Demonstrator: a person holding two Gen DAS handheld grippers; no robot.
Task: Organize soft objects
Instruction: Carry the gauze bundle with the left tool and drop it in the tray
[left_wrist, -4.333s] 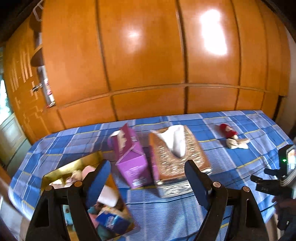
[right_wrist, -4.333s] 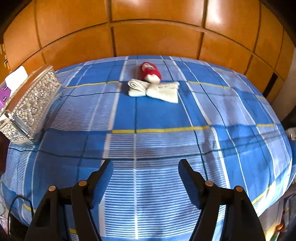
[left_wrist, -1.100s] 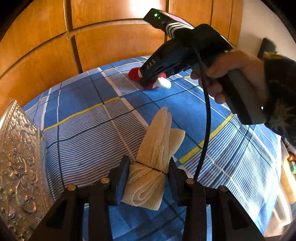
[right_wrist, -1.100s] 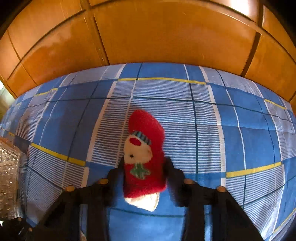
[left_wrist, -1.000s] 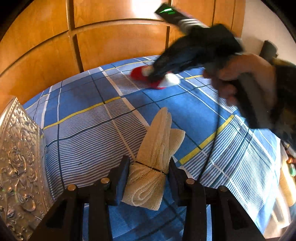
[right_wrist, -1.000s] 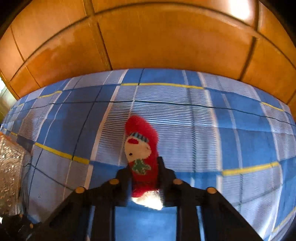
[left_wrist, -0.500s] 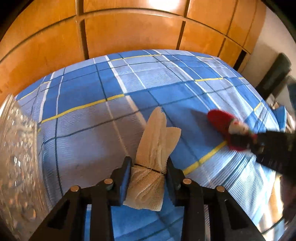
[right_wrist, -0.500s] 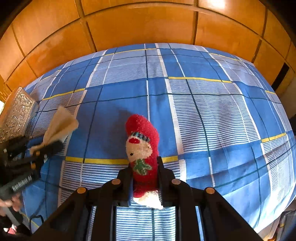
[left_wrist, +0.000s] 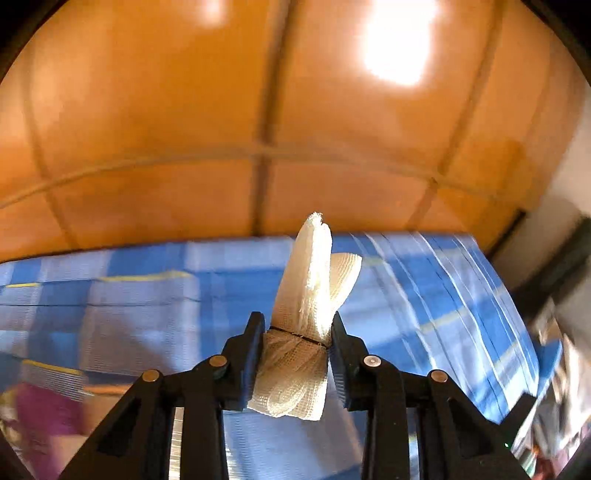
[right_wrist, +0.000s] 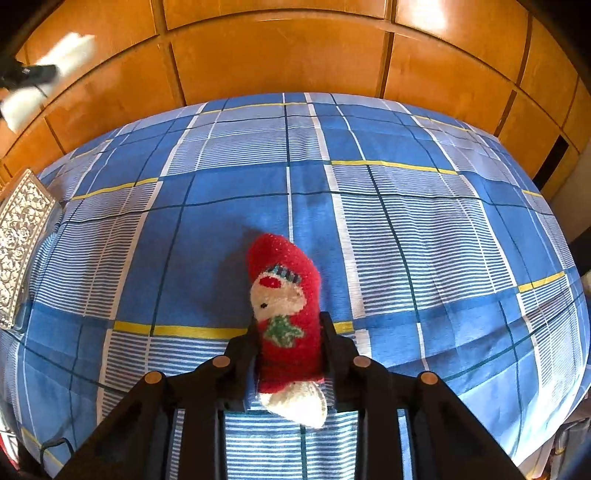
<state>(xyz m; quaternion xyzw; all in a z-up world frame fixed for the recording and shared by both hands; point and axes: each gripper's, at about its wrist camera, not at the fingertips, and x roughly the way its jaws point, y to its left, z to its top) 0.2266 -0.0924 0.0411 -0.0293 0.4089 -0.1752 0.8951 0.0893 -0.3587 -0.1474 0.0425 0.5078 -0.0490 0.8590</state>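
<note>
My left gripper (left_wrist: 297, 332) is shut on a cream mesh cloth roll (left_wrist: 306, 295) tied with a thin black band, held well above the blue checked bedspread (left_wrist: 129, 295). My right gripper (right_wrist: 290, 332) is shut on a red sock with a white snowman face (right_wrist: 286, 295), held above the bedspread (right_wrist: 406, 221). In the right wrist view the left gripper with the cream roll (right_wrist: 33, 85) shows blurred at the far upper left.
An ornate silver tissue box (right_wrist: 20, 236) stands at the bed's left edge. A purple box (left_wrist: 40, 417) shows blurred at the lower left of the left wrist view. Orange wooden wardrobe panels (right_wrist: 295, 48) rise behind the bed.
Both grippers have risen with their loads. The left one has swung upward and left with the cream roll; the view now faces the wardrobe. The right one has pulled back from the bed.
</note>
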